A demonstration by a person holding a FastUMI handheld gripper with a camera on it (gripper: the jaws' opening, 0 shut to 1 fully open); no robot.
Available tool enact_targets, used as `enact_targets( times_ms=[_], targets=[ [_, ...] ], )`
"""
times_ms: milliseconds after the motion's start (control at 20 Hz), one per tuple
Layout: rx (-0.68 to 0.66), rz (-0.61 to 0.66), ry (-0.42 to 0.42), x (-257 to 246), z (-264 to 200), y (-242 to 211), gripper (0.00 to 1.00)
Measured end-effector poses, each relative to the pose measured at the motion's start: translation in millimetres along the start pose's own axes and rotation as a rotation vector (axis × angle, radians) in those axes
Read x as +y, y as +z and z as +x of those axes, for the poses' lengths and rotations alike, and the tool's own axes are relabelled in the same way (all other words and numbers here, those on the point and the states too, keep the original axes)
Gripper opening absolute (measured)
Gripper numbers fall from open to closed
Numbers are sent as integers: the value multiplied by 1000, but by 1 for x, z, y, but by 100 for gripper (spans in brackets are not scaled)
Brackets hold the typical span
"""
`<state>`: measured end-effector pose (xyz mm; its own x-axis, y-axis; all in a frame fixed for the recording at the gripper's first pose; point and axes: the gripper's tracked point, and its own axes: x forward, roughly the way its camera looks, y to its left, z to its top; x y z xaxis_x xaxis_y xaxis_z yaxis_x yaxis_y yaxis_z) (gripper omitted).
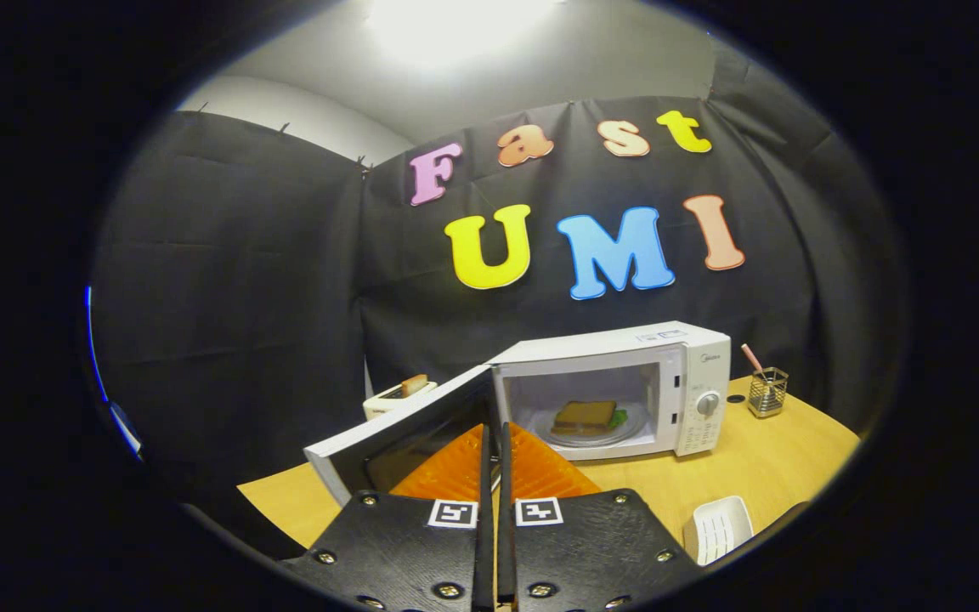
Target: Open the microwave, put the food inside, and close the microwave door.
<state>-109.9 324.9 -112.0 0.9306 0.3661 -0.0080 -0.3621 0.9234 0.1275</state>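
Observation:
A white microwave (698,382) stands on the wooden table (761,476) beyond my fingers. Its door (396,429) hangs swung wide open to the left. Inside the lit cavity a sandwich (585,416) with a green leaf lies on the glass plate (617,435). My gripper (495,432) sits low in front of the microwave, its two orange fingers (455,467) pressed together with nothing between them. The fingertips are close to the open door's inner face; I cannot tell whether they touch it.
A white toaster (396,395) with a slice of bread in it stands behind the open door. A wire cup (767,391) holding a pink stick sits right of the microwave. A small white ridged dish (717,529) lies near the table's front right edge.

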Motion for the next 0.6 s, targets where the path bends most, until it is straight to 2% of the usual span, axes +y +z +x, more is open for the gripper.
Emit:
enact_targets(
  times_ms=[400, 600],
  targets=[
    [13, 5, 212, 100, -11, -3, 2],
    [28, -8, 279, 137, -8, -15, 2]
  ],
)
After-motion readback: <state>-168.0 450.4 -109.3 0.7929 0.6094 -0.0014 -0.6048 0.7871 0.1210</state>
